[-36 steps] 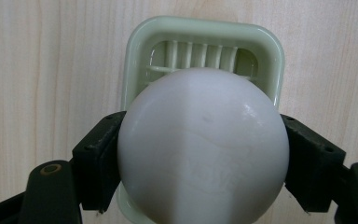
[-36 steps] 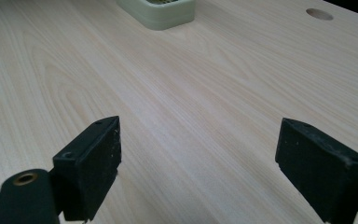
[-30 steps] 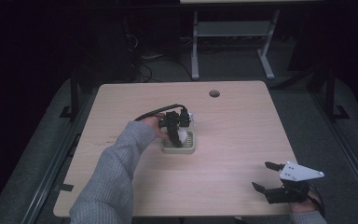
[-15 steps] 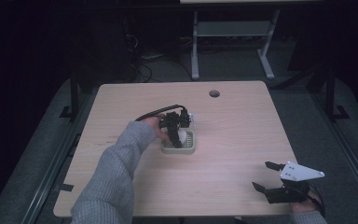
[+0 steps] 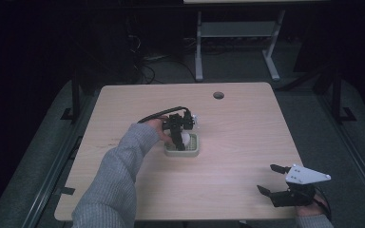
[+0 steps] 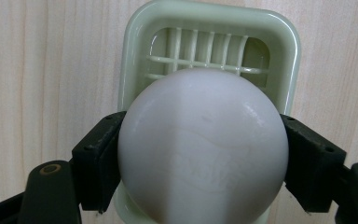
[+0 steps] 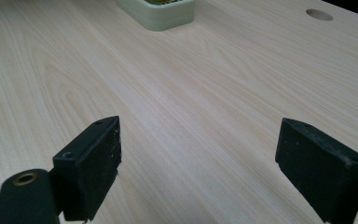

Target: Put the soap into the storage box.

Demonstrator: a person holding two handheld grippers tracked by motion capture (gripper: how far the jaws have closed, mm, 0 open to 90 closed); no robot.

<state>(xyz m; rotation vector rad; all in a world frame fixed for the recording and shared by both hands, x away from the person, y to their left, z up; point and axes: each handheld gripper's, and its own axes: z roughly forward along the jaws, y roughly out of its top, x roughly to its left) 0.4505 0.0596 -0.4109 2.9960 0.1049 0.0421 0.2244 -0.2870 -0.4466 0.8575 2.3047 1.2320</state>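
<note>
A white ball (image 6: 203,147) sits between the black jaws of my left gripper (image 6: 200,158), which is shut on it. Right beneath it stands a pale green square basket (image 6: 279,51) with a slatted bottom. From the high view, the left gripper (image 5: 179,135) points down over that basket (image 5: 193,152) in the middle of the table, and the ball (image 5: 184,138) shows as a white patch inside it. My right gripper (image 5: 272,179) rests open near the table's front right corner. In the right gripper view its jaws (image 7: 198,161) stand wide apart over bare wood, the basket (image 7: 158,11) far ahead.
The light wooden table (image 5: 247,123) has a round cable hole (image 5: 218,95) near its far edge. A grey-sleeved arm (image 5: 119,175) reaches in from the front left. Beyond the table are a dark floor, cables and a desk frame (image 5: 233,42).
The left gripper with the ball has sunk slightly toward the basket. The right gripper has not moved.
</note>
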